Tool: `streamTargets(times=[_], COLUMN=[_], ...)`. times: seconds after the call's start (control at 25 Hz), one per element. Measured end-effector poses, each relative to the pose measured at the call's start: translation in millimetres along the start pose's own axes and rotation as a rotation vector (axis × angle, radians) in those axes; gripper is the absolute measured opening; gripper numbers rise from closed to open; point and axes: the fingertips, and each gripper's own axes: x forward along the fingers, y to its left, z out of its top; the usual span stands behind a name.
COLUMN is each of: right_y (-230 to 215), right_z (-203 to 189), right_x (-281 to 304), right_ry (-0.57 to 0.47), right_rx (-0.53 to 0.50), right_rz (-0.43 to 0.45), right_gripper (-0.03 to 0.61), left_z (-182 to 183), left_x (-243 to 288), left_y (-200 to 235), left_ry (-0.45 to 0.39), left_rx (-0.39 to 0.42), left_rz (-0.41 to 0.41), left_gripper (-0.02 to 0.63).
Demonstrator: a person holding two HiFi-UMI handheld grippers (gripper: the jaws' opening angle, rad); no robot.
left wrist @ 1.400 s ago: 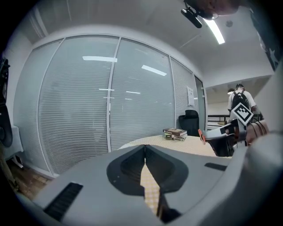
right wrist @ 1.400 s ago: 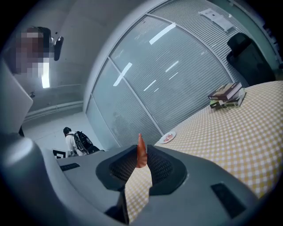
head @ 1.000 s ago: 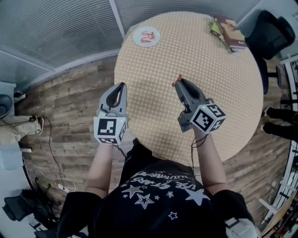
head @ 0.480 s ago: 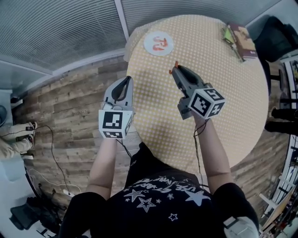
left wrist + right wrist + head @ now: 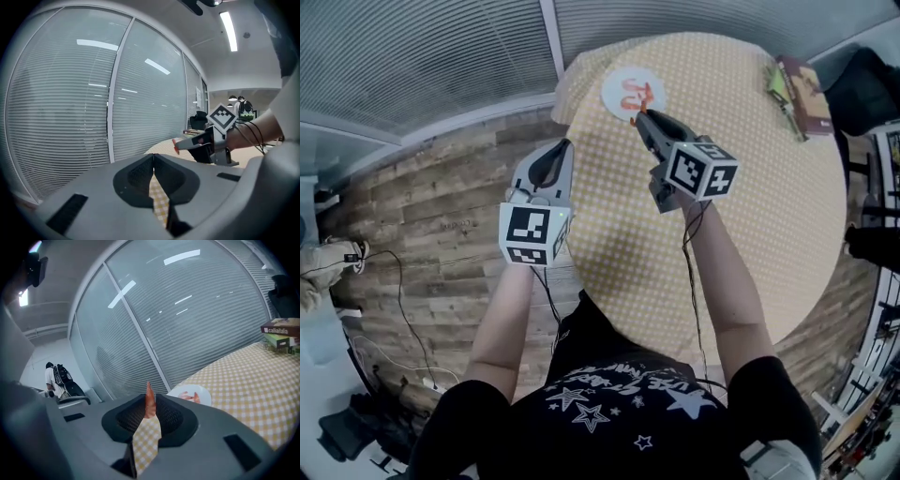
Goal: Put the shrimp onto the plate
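Evidently the small, curved orange-pink shrimp [image 5: 149, 401] is pinched between the dark ribbed pads of the right claw [image 5: 639, 115], its thin end poking up past the tips. The grip sits on its body, which I judge keeps the slick, soft thing from slipping during the carry. That claw hangs in the air just short of the round white plate [image 5: 616, 86], which sits near the desk's far left edge and already holds more shrimp [image 5: 639, 95] (glossy, same colour). Seen along the jaws, the plate [image 5: 180, 392] lies ahead and slightly right, so the carry looks nearly done, with lowering and release left.

The left claw [image 5: 564, 148] is closed on nothing, its jaws meeting along a thin seam. It is parked off the desk's left edge above the wood-plank floor [image 5: 441, 216], presumably out of the way. The round desk [image 5: 750, 197] wears a yellow-and-white checked cloth, and a small stack of books [image 5: 802, 89] rests at its far right edge.
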Motion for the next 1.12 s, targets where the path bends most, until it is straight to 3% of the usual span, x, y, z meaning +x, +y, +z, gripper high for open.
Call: streamTargets(times=[0.4,0.84,1.12], right_y=[-48.8,-65.7,-58.5], right_z=[-11.3,-13.2,-14.3], right_x=[93.3,117.8,112.4], right_ry=[0.145,0.227,0.235], right_rx=[-0.038,-0.106,-0.114], right_rz=[-0.083,-0.165,-0.139], right_gripper=[0.078,0.078,0.083], left_z=[-24.3,-39.2,-42.9], left_x=[36.3,49.5,40.9], left_y=[23.8,34.0,31.6], left_ry=[0.041,0.058,0.068], left_rx=[-0.068,-0.096,-0.102], left_rz=[0.008,0.021,0.023], left_gripper=[0.009,0.009,0.009])
